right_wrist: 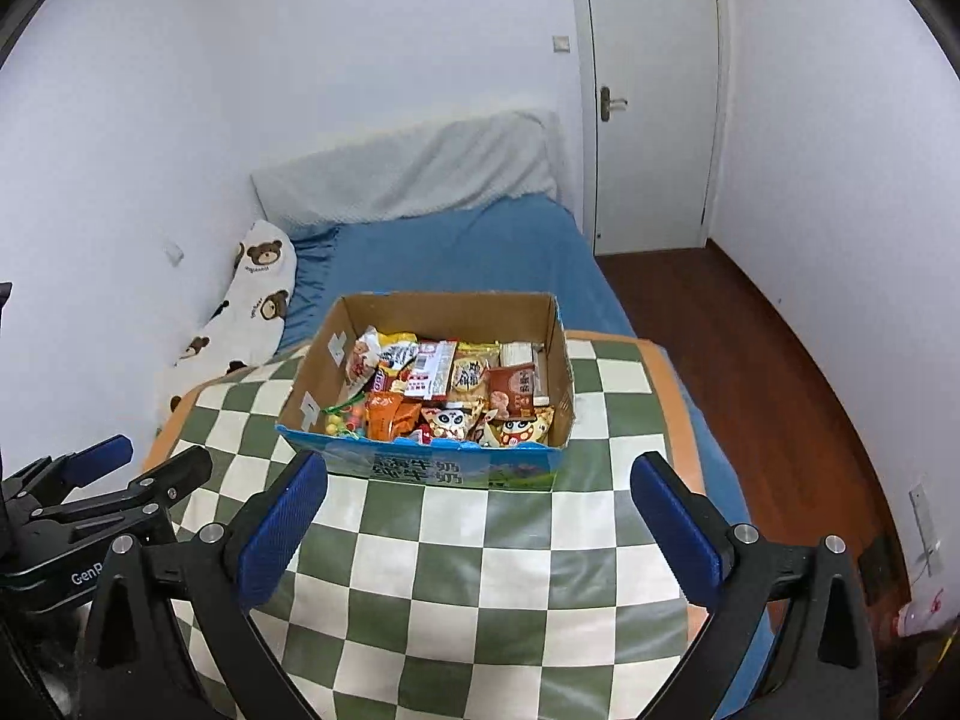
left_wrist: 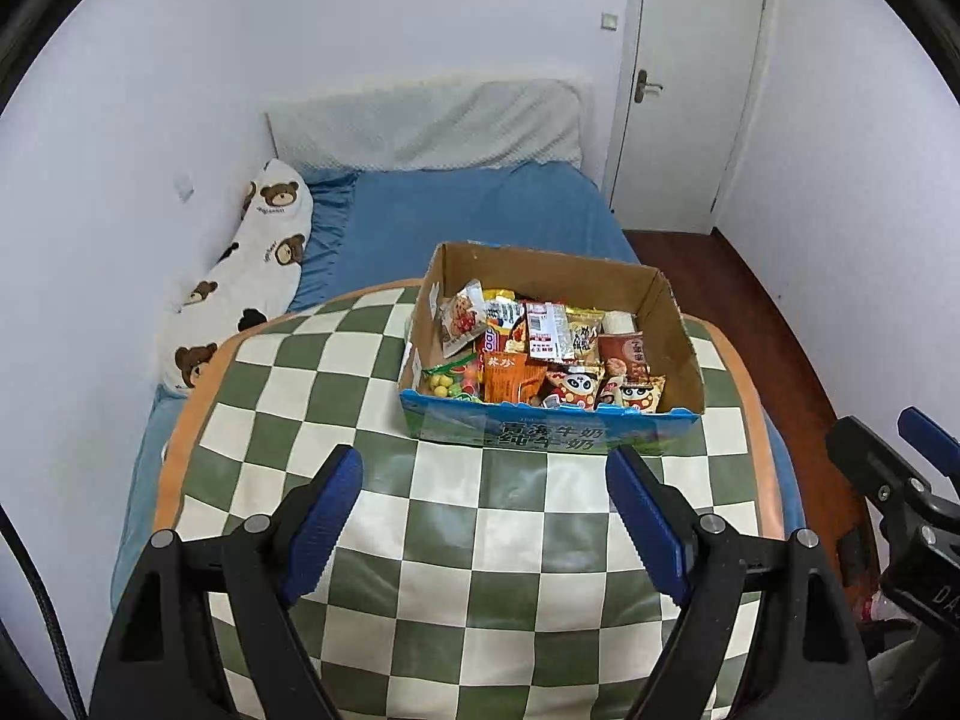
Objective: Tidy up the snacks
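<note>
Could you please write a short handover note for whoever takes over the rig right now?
Left claw: open, empty, above the checkered cloth, short of the box.
Right claw: open, empty, likewise above the cloth.
Cardboard box: on the cloth at the foot of the blue bed, full of snack packets packed in loosely.
Done: no snacks are visible outside the box on the cloth.
Left: packets lie jumbled and overlapping; if tidy rows are wanted, that remains. Nothing is held, so you start fresh.
</note>
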Demonstrator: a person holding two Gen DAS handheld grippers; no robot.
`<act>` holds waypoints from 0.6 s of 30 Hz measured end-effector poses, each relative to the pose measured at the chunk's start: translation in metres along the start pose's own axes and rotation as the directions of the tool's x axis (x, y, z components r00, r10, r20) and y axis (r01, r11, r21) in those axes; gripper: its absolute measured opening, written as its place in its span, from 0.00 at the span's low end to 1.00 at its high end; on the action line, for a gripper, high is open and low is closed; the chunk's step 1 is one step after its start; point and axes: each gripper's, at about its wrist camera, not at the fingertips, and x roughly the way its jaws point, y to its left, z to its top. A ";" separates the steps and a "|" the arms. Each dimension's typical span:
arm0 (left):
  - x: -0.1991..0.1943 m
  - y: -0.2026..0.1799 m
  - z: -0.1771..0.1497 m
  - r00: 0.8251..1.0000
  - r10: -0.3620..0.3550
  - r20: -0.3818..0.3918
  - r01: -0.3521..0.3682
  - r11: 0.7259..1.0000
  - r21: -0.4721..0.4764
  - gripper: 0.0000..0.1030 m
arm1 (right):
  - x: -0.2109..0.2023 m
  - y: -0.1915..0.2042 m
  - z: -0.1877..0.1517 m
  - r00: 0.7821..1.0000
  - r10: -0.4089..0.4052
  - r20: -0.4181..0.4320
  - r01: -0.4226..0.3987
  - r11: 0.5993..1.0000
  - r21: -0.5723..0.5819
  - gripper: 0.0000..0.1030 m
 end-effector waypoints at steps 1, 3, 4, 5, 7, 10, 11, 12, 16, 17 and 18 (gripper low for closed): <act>-0.006 0.000 -0.001 1.000 -0.002 0.008 0.002 1.000 -0.001 0.81 | -0.004 0.000 0.000 1.000 0.002 0.005 -0.002 1.000 -0.002 1.00; -0.015 0.000 -0.001 1.000 -0.009 0.016 0.009 1.000 -0.004 0.81 | -0.014 0.001 -0.001 1.000 0.004 0.017 -0.004 1.000 -0.006 1.00; -0.018 0.001 -0.002 1.000 -0.012 0.018 0.012 1.000 -0.005 0.81 | -0.017 0.002 0.000 1.000 0.003 0.022 -0.003 1.000 -0.008 1.00; -0.021 0.001 -0.002 1.000 -0.014 0.021 0.014 1.000 -0.005 0.81 | -0.021 0.002 -0.001 1.000 -0.001 0.027 0.001 1.000 -0.012 1.00; -0.026 0.001 -0.002 0.999 -0.005 0.041 0.005 1.000 -0.004 0.81 | -0.024 0.002 -0.001 0.999 -0.003 0.035 0.003 1.000 -0.015 1.00; -0.027 0.001 -0.001 0.998 0.000 0.063 0.001 1.000 -0.009 0.98 | -0.024 0.002 -0.001 0.999 -0.013 0.042 0.014 1.000 -0.016 1.00; -0.026 0.001 0.000 0.998 0.001 0.066 -0.001 1.000 -0.011 0.98 | -0.023 0.001 -0.001 0.999 -0.014 0.041 0.015 1.000 -0.013 1.00; -0.023 0.002 0.001 0.998 0.004 0.065 -0.003 1.000 -0.013 0.98 | -0.019 0.001 0.000 0.999 -0.018 0.041 0.018 1.000 -0.011 1.00; -0.008 0.001 0.006 0.999 0.019 0.051 -0.018 1.000 -0.015 0.99 | -0.001 -0.001 0.003 0.999 -0.022 0.027 0.023 1.000 -0.010 1.00; -0.003 0.000 0.006 0.999 0.023 0.049 -0.022 1.000 -0.010 0.99 | 0.004 -0.002 0.003 0.999 -0.023 0.024 0.023 1.000 -0.006 1.00; 0.001 -0.001 0.007 0.999 0.028 0.046 -0.027 1.000 -0.007 0.99 | 0.009 -0.003 0.004 0.999 -0.033 0.027 0.034 0.999 -0.007 1.00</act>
